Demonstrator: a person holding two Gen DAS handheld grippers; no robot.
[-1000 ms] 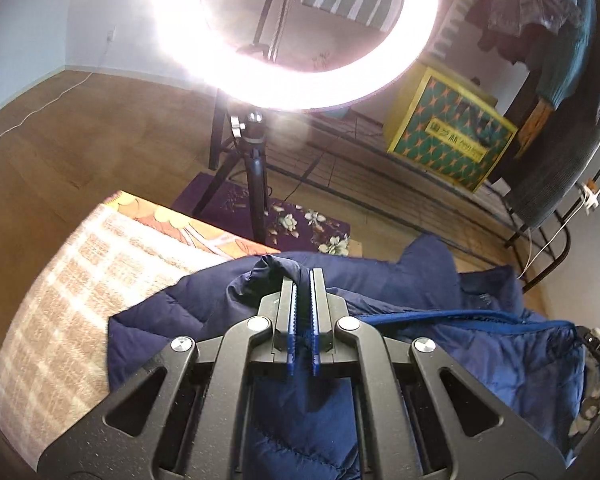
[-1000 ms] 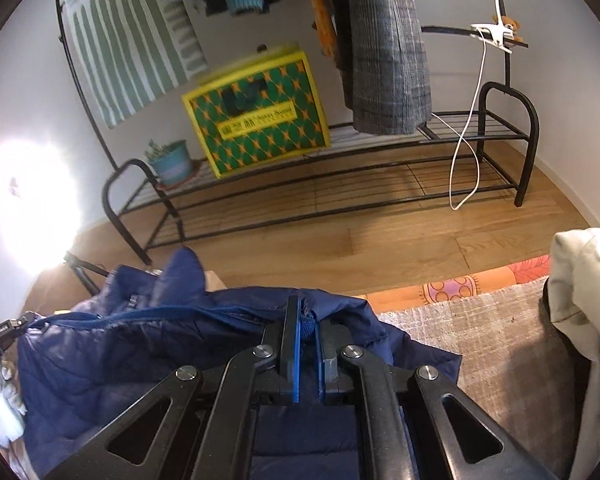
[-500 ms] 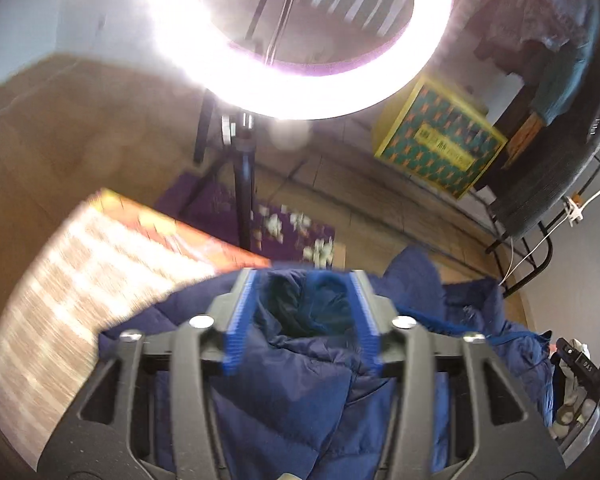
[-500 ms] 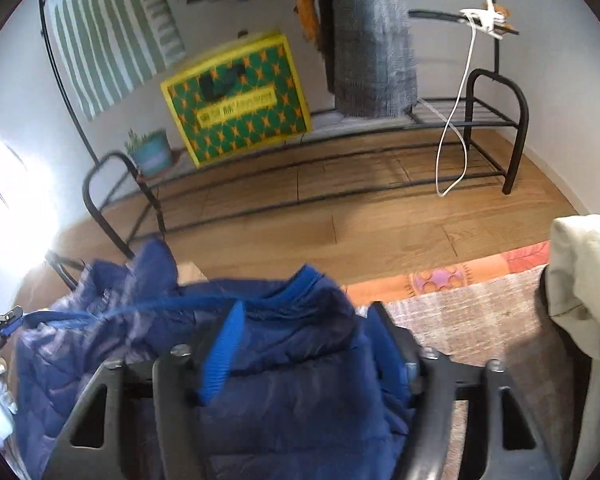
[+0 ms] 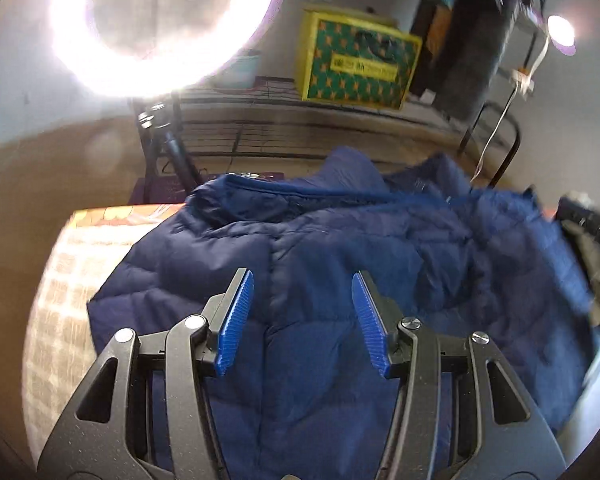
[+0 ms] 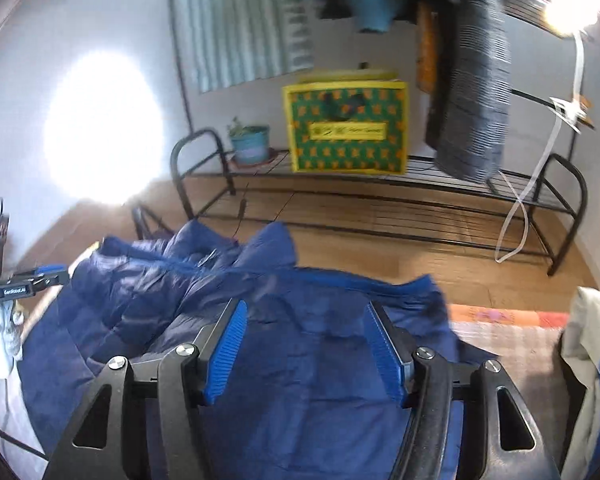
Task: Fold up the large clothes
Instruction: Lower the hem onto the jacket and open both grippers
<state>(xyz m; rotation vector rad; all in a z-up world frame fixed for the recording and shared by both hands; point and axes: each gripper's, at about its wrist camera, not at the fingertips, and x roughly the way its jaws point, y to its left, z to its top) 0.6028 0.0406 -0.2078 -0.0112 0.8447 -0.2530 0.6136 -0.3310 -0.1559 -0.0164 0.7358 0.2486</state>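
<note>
Above 1 navy puffer jacket (image 5: 320,248), 2 hand-held grippers, left (image 5: 303,316) and right (image 6: 305,344), both wide, holding nothing

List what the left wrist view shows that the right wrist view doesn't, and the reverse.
Left wrist only: the glowing ring light on its black tripod.

Right wrist only: a teal plant pot, a cream garment and a striped wall hanging.

Both: the navy quilted puffer jacket, the yellow-and-green patterned box, and each view's own gripper, left gripper and right gripper, open.

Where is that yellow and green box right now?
In the right wrist view the yellow and green box stands on the black wire rack against the far wall, between the potted plant and the hanging grey garment.
</note>
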